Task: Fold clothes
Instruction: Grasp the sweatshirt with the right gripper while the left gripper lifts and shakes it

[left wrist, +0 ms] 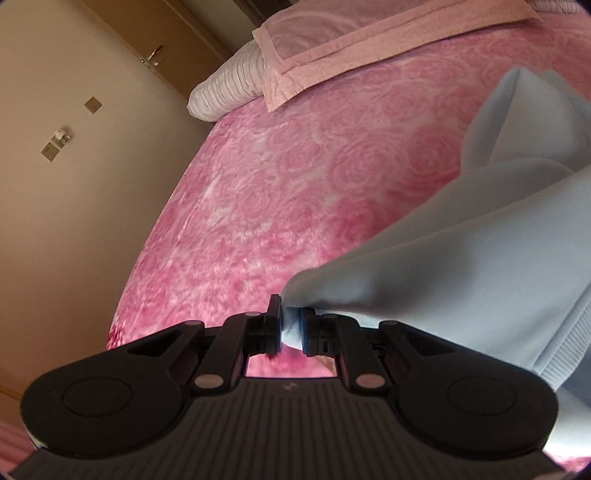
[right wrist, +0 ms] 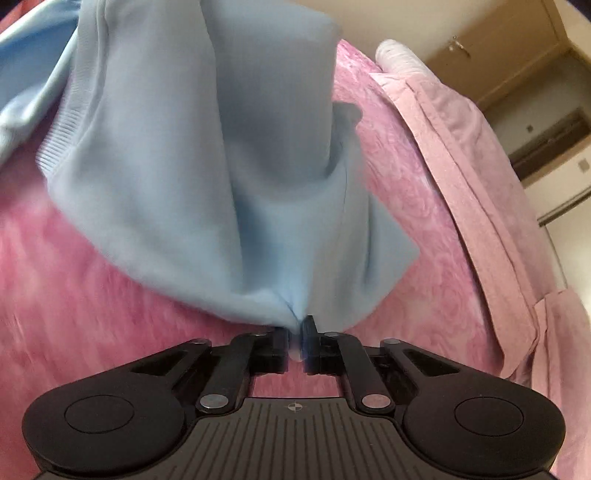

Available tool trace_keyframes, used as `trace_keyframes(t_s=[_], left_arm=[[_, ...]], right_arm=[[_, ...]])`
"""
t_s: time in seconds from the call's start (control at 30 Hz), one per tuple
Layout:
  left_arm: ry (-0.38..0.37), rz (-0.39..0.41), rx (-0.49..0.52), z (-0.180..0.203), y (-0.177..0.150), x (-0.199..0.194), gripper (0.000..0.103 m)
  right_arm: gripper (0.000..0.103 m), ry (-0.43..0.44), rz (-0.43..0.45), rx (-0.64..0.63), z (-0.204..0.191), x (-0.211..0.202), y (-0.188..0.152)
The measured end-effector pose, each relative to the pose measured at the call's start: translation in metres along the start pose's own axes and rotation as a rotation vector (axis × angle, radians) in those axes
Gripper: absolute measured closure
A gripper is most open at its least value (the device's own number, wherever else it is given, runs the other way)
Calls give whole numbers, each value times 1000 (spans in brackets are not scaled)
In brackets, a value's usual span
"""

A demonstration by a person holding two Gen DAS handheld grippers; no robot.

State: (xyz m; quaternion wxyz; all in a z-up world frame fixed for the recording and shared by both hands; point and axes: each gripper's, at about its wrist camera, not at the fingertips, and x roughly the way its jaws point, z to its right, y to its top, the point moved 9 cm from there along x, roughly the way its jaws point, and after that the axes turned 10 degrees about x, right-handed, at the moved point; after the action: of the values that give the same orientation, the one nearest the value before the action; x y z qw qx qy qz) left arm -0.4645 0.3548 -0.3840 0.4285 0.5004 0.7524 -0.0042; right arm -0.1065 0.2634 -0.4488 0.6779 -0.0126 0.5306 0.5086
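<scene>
Left hand-held gripper (left wrist: 291, 325): clamped on a pinched corner of the light blue garment (left wrist: 461, 258), cloth squeezed between both black pads. From that pinch, blue fabric rising away to the right, lifted off the bed (left wrist: 258, 192), ribbed hem (left wrist: 565, 354) hanging at the right of the left wrist view. Below and beyond, pink rose-patterned bedspread, its left edge running along a beige wall (left wrist: 74, 184) with switch plates. At the bed's far end, a pink pillow (left wrist: 351, 40) laid over a white striped one (left wrist: 225, 88); wooden door (left wrist: 147, 33) behind.

Right hand-held gripper (right wrist: 295, 343): likewise closed tight on a bunched fold of the same garment, fabric gathered into creases at the pads, draped upward over the middle of the bed, ribbed cuff (right wrist: 55, 147) to the left. Slight motion blur on the bedspread.
</scene>
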Motion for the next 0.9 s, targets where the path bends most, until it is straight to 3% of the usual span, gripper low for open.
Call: trace_keyframes(t_s=[0.13,0.23,0.33,0.5,0.63,0.8,0.9], left_arm=[[-21,72,-17,-29,33,-4,94],[-21,178,-26,-59,73,-20,94],[-28,303,-44,-93,119,-43,94],[-39,527,-78,-150,190,-97,94],[-59,673,-96,-182,223,-138,94],[-137,745,-122,-194,228,-166,94],[-188,758,-120,-187,216,-175,94]], right_arm=[[99,-84,67,291,58,-45,29],[100,-172,136,536,117,-97,51],[100,-284,221,689,168,-159,72],[101,-481,384,808,223,-274,110],[101,-635,502,820,245,-354,141],[101,-745,532,812,248,-411,156],[101,-763,516,853,236,-432,144]])
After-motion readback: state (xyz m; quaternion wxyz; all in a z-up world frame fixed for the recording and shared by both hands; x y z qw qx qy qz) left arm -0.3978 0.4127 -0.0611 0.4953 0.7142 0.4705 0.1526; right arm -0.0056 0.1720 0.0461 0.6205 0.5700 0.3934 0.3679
